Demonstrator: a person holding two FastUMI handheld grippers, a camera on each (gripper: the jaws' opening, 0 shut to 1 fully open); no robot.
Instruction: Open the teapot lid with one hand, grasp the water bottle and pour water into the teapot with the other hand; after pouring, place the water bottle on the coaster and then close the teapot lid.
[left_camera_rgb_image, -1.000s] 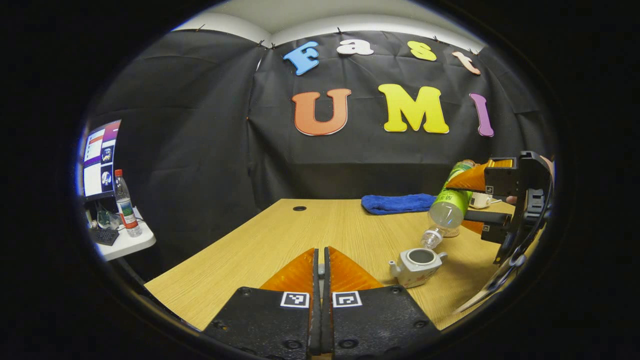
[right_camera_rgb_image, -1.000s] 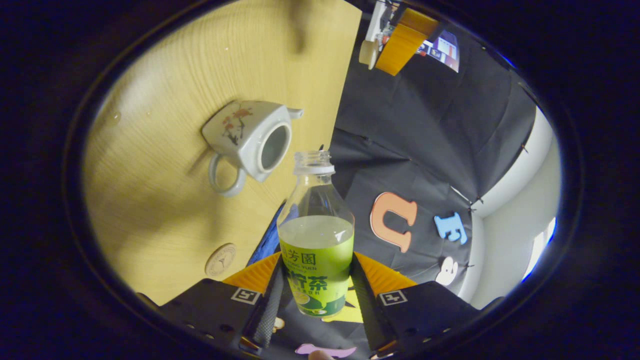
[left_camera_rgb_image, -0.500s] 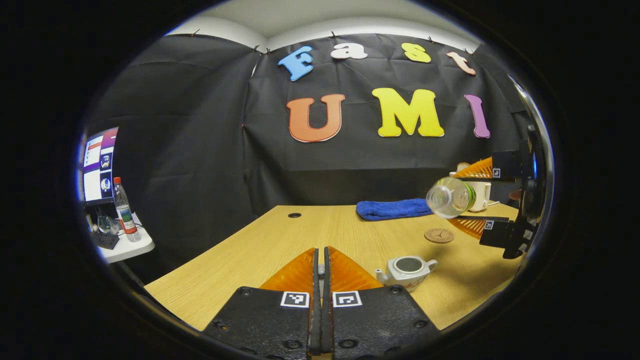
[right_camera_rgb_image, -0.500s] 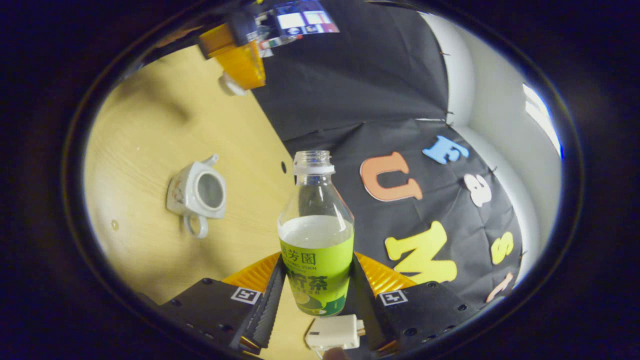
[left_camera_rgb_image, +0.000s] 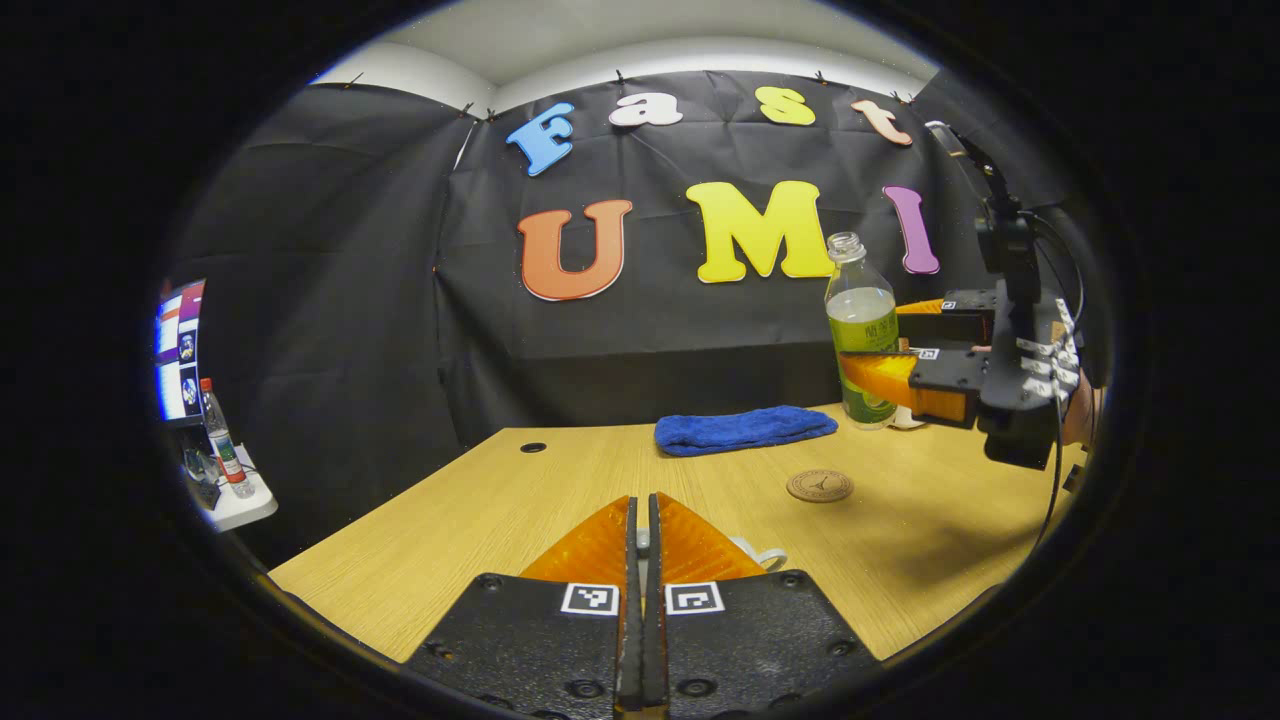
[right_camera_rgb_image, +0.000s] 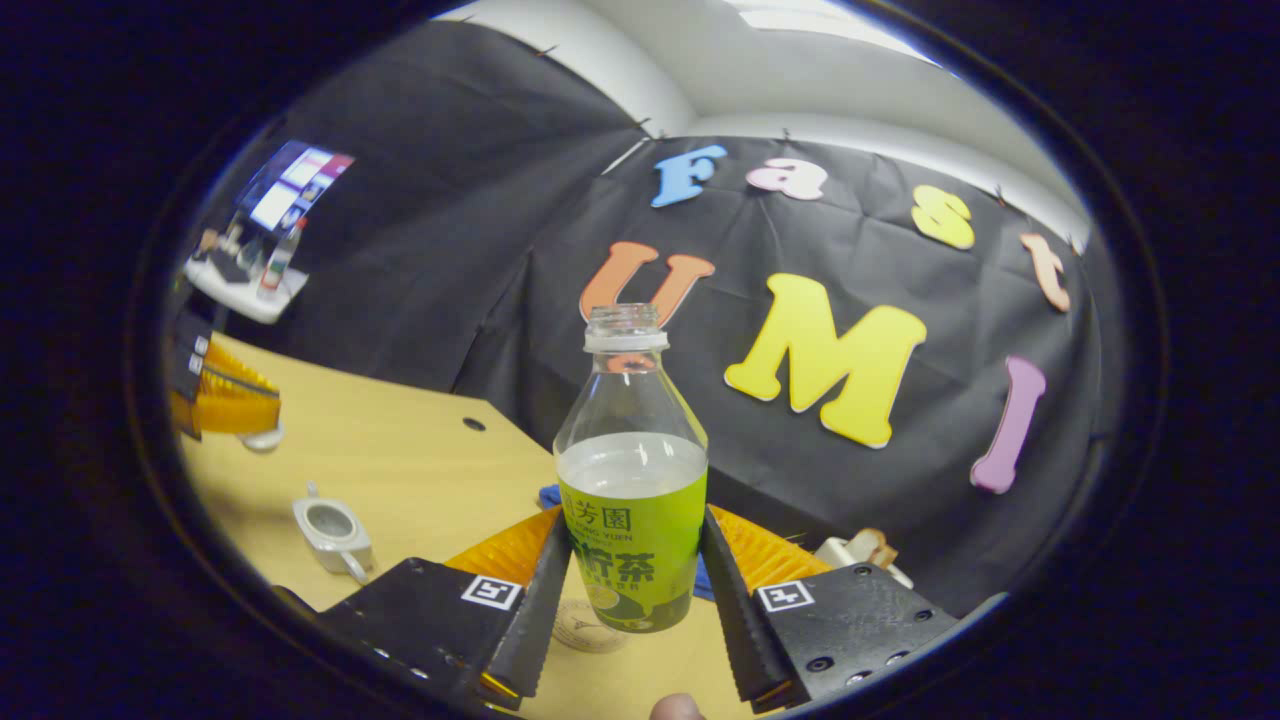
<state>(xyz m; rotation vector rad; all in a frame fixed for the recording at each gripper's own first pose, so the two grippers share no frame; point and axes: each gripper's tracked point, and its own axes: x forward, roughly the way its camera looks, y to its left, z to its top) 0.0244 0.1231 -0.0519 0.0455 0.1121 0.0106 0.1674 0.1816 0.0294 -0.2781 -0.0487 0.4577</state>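
The wooden table (left_camera_rgb_image: 560, 500) spreads across the lower half of the left gripper view and the lower left of the right gripper view. A blue towel (left_camera_rgb_image: 745, 430) lies at its far edge, right of centre in the left gripper view. At the far left of that view, a side table (left_camera_rgb_image: 235, 505) carries a monitor (left_camera_rgb_image: 170, 350) and a red-capped bottle (left_camera_rgb_image: 218, 440).

The right gripper (right_camera_rgb_image: 630, 590) sits at bottom centre of its own view, its 2 fingers pressed against the sides of the water bottle (right_camera_rgb_image: 631, 480), which stands upright, uncapped and about half full (the green label faces the camera). In the left gripper view the same bottle (left_camera_rgb_image: 862, 335) hangs at the right, above and beyond the round coaster (left_camera_rgb_image: 819, 486) lying on the table.

The left gripper (left_camera_rgb_image: 642, 540) shows at bottom centre of its view, jaws closed to a thin slit; whether they pinch anything there cannot be told. In the right gripper view it appears at the left edge with a small white piece under its tips.

The teapot (right_camera_rgb_image: 332, 530) stands lidless at lower left of the right gripper view, handle toward the camera.
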